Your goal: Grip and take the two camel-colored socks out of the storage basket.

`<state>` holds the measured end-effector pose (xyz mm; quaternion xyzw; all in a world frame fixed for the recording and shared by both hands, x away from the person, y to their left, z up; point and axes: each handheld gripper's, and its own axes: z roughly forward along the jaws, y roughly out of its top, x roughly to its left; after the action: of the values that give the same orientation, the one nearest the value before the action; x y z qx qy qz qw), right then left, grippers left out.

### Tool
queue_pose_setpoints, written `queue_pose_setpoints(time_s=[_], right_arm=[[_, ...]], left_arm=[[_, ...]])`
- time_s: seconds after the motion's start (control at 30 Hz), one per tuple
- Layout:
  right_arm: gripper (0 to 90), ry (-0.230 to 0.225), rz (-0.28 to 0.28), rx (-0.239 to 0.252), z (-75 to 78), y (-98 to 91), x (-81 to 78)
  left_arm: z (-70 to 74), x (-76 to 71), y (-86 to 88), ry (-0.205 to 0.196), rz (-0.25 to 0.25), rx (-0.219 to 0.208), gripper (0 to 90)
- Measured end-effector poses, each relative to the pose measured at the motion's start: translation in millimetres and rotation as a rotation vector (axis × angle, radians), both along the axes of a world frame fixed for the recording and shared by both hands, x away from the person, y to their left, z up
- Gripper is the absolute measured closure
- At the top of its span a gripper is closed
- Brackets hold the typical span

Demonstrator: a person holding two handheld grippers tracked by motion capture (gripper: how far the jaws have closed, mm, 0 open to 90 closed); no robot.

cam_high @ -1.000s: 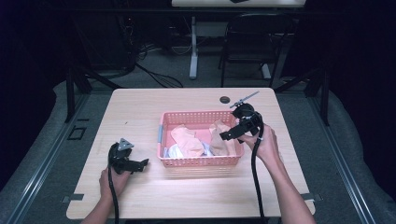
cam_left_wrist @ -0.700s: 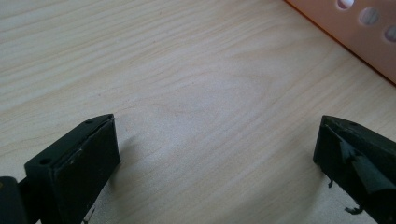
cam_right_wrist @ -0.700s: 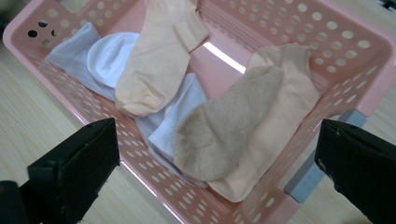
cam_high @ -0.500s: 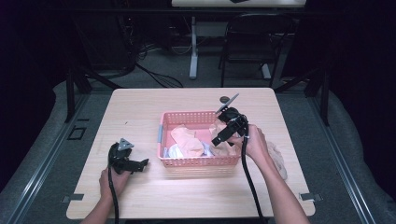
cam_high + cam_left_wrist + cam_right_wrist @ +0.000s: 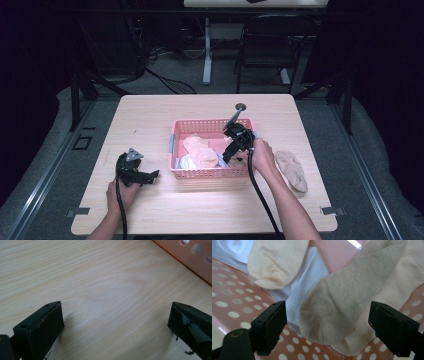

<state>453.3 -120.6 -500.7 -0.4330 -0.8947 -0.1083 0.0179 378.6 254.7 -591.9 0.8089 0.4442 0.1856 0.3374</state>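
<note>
A pink basket (image 5: 210,173) in the middle of the table holds several socks. My right gripper (image 5: 231,154) is tipped down into its right half. In the right gripper view the gripper (image 5: 327,323) is open, its jaws on either side of the toe of a beige sock (image 5: 337,302). The jaws have just been closing and the pads do not touch the sock. A cream sock (image 5: 274,260) and a white sock (image 5: 309,272) lie beside it. My left gripper (image 5: 149,176) rests on the table left of the basket, open (image 5: 116,322) and with nothing between its jaws.
One beige sock (image 5: 292,170) lies flat on the table right of the basket, by the right hand. A small black round object (image 5: 240,106) sits behind the basket. The basket's perforated wall (image 5: 195,257) is close to the left gripper. A chair (image 5: 265,45) stands beyond the table.
My right gripper has come down and to the left, from above the basket's right rim into the basket over the socks. The left gripper has stayed where it was.
</note>
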Motion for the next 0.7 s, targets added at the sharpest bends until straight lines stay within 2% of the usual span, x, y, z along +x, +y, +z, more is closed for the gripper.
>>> queue_pose_setpoints(time_s=[0.03,0.07,0.1,0.17,0.2,0.23,0.4,0.43,0.53,0.57,0.6,0.63,0.7], right_arm=[[18.1,-0.003,-0.018,0.003,-4.1,1.4,0.3],[21.0,0.023,-0.006,-0.024,-5.5,2.2,3.0],[22.3,0.017,0.001,-0.031,-7.5,2.1,4.4],[26.8,0.017,-0.033,-0.017,-14.5,4.1,5.2],[31.0,0.036,-0.006,-0.042,-14.1,3.3,7.9],[34.2,0.039,-0.018,-0.032,-17.3,3.5,8.2],[61.7,0.062,-0.033,-0.063,-22.4,0.0,11.7],[67.2,0.053,-0.052,-0.054,-23.6,-0.6,10.9],[81.1,0.040,-0.054,-0.037,-22.2,-4.1,10.3],[82.7,0.032,-0.054,-0.036,-21.2,-5.2,9.6],[83.4,0.016,-0.076,-0.011,-21.8,-5.4,7.6],[83.9,0.031,-0.060,-0.029,-18.5,-6.4,7.9],[84.3,0.009,-0.068,-0.010,-16.0,-6.7,4.8]], left_arm=[[0.1,0.2,0.2,-0.001,-0.003,0.002,0.0],[0.0,0.0,0.0,0.000,-0.001,0.000,0.0],[0.1,0.1,0.2,0.000,-0.003,0.002,0.0],[0.0,0.0,0.0,0.000,-0.001,0.000,0.0],[0.1,0.1,0.2,-0.001,-0.003,0.002,0.0],[0.0,0.0,0.0,0.000,0.000,0.000,0.0],[0.0,0.0,0.0,0.000,0.000,0.000,0.0],[0.0,0.0,0.0,0.000,0.000,0.000,0.0],[0.0,0.1,0.1,-0.001,-0.002,0.002,0.0],[0.0,0.0,0.0,0.000,0.000,0.000,0.0],[0.1,0.1,0.2,0.000,-0.003,0.002,0.0],[0.1,0.1,0.2,0.000,-0.003,0.002,0.0],[0.0,0.1,0.0,0.000,0.000,-0.001,0.0]])
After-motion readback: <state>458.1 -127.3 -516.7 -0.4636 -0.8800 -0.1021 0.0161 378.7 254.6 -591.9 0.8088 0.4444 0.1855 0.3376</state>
